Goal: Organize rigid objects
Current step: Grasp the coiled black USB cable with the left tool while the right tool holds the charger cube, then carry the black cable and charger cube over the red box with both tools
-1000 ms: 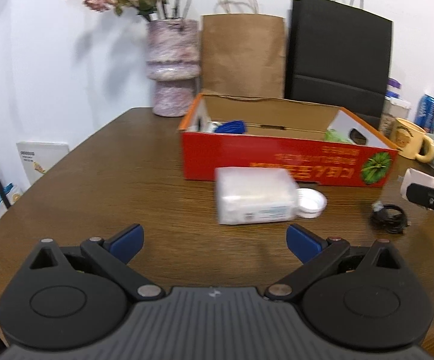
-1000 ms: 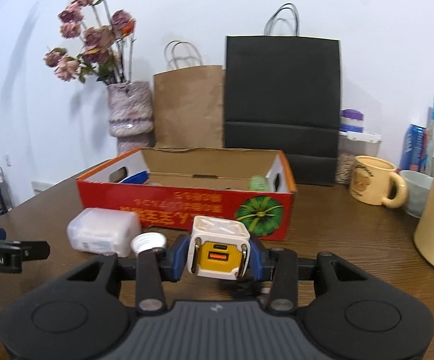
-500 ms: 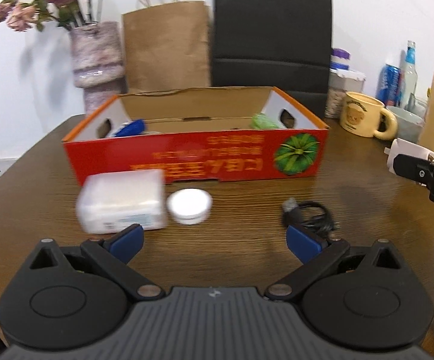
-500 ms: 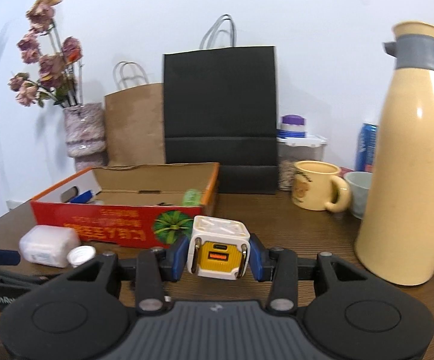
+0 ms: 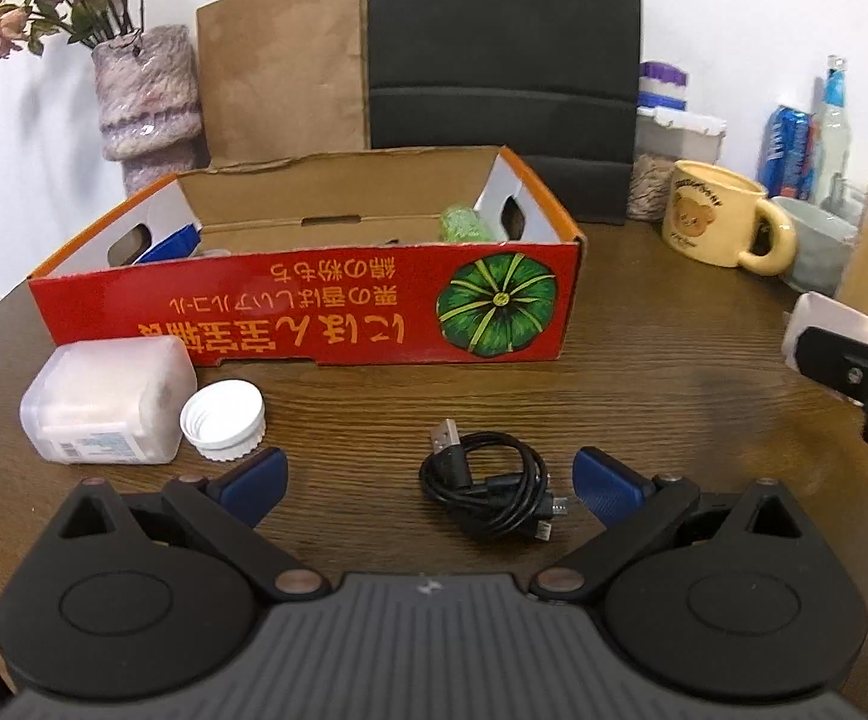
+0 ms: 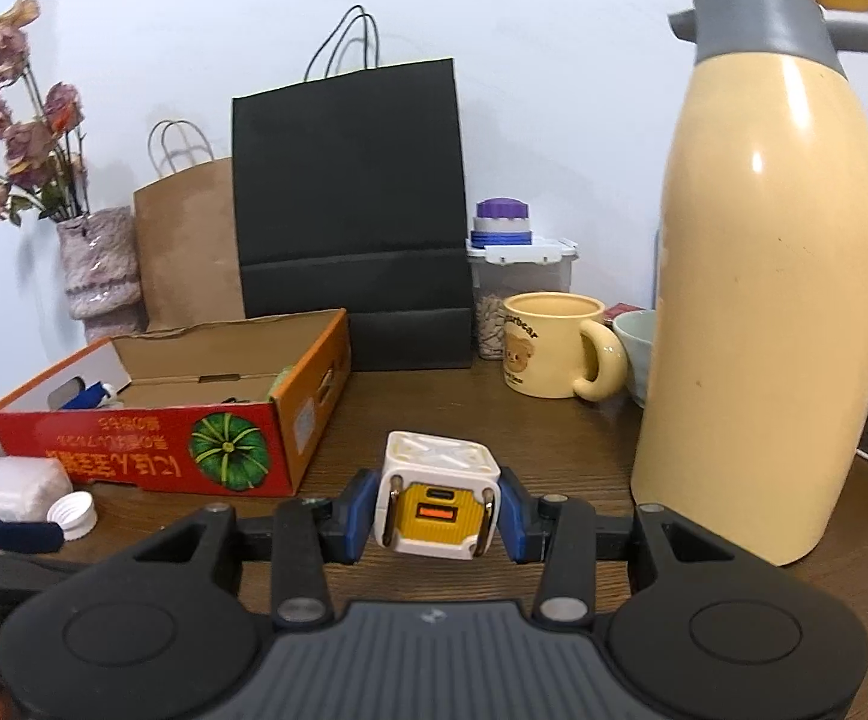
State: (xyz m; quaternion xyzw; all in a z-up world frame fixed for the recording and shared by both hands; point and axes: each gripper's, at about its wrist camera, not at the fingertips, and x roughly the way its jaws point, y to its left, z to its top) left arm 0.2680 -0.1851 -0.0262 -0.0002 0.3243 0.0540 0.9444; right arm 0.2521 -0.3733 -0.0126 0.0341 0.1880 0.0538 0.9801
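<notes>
Blue-padded fingers of the right gripper (image 6: 438, 516) clamp a small white cube charger (image 6: 437, 493) with a yellow face, dead centre low in the right wrist view, lifted clear of the brown wooden bench (image 6: 493, 414). Right of it towers a cream thermos jug (image 6: 769, 276), with a yellow bear mug (image 6: 547, 351) and a pale bowl (image 6: 634, 348) behind in the middle of the frame. Over to the left wrist view: the left gripper (image 5: 431, 486) has its fingers spread wide and empty, and between them, low centre, lies a coiled black USB cable (image 5: 487, 492) on the bench, touching neither pad. To the lower left sit a white bottle cap (image 5: 222, 420) and, just beside it, a translucent plastic box (image 5: 107, 399). Across the middle stretches the red cardboard box (image 5: 314, 306) with its green pumpkin print, open on top, a blue item (image 5: 173, 243) at its left end and something green (image 5: 463, 225) at its right end inside. Behind it stand a brown paper bag (image 5: 284, 60), a black paper bag (image 5: 502, 48) and a vase of dried flowers (image 5: 146, 96) in the upper left. At the right edge of this view the charger pokes in, held by the other gripper.
</notes>
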